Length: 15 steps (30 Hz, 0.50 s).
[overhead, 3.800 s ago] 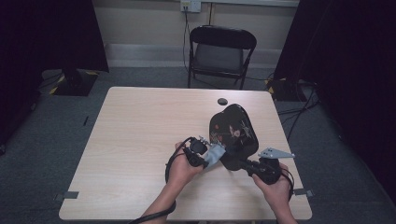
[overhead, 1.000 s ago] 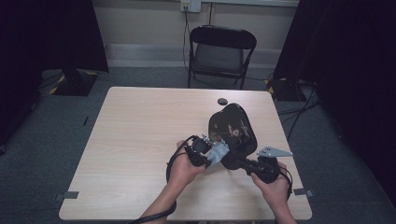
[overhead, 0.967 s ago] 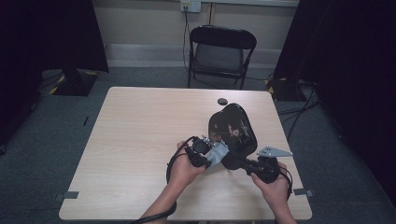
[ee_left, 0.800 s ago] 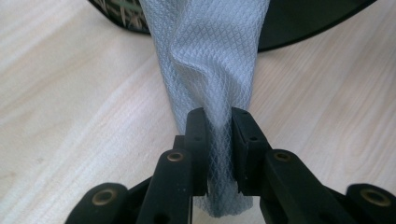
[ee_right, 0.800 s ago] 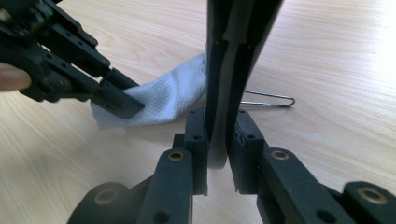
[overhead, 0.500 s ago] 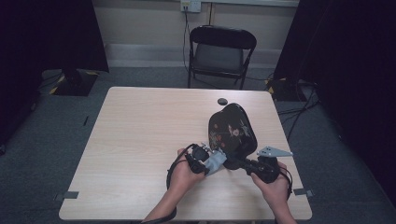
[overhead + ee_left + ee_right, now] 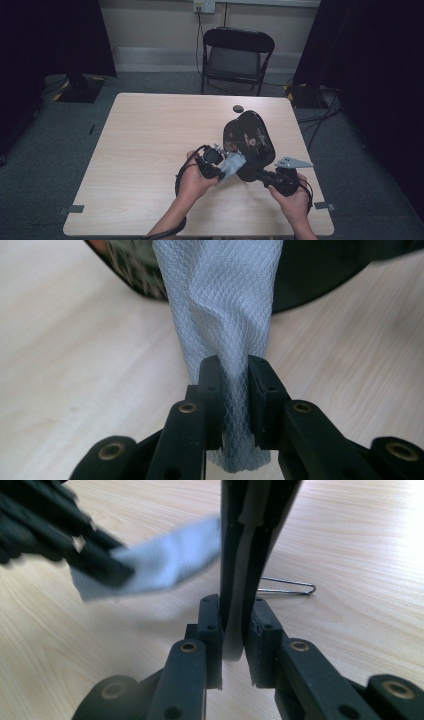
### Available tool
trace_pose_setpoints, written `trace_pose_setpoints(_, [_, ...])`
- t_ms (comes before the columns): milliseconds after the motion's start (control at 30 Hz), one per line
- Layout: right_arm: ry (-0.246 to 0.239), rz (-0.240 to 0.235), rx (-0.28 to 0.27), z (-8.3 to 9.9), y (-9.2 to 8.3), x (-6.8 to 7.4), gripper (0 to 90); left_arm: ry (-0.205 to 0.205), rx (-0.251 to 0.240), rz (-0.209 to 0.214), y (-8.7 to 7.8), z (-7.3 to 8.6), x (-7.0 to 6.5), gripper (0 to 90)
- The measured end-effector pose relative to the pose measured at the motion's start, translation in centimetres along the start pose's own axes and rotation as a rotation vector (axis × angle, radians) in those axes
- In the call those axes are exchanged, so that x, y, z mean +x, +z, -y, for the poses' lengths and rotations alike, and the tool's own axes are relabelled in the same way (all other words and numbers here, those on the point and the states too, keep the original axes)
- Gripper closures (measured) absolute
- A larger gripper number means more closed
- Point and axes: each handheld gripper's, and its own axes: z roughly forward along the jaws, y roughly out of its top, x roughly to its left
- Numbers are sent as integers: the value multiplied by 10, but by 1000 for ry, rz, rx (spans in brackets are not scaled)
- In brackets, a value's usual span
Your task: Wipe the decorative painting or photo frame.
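Observation:
A glossy black oval tray (image 7: 250, 137) with a faint pattern is over the right half of the table. My right gripper (image 7: 256, 174) is shut on its near rim. In the right gripper view the tray (image 7: 250, 530) shows edge-on between the pads of my right gripper (image 7: 233, 617). My left gripper (image 7: 225, 167) is shut on a pale blue-grey cloth (image 7: 234, 163) that lies against the tray's near left edge. In the left gripper view the cloth (image 7: 225, 315) runs from the pads of my left gripper (image 7: 233, 377) up to the black tray (image 7: 315, 275).
The wooden table (image 7: 150, 135) has bare room on its left half. A small dark round object (image 7: 238, 108) lies near the far edge. A bent metal wire (image 7: 290, 586) lies on the table behind the tray. A black folding chair (image 7: 235, 55) stands beyond the table.
My left gripper with the cloth dipped toward me half a second ago and has come back up against the tray's edge. The right gripper and tray have stayed put.

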Motion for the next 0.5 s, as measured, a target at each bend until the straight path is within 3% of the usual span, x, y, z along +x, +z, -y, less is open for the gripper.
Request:
trace_pose_setpoints(333, [2,2,-1,0,0,1,793,20,-103,-16,-53,-40,-2,781])
trace_pose_setpoints(500, [2,1,2,0,0,0,793,36,-162,-12,-76,-58,-10,780])
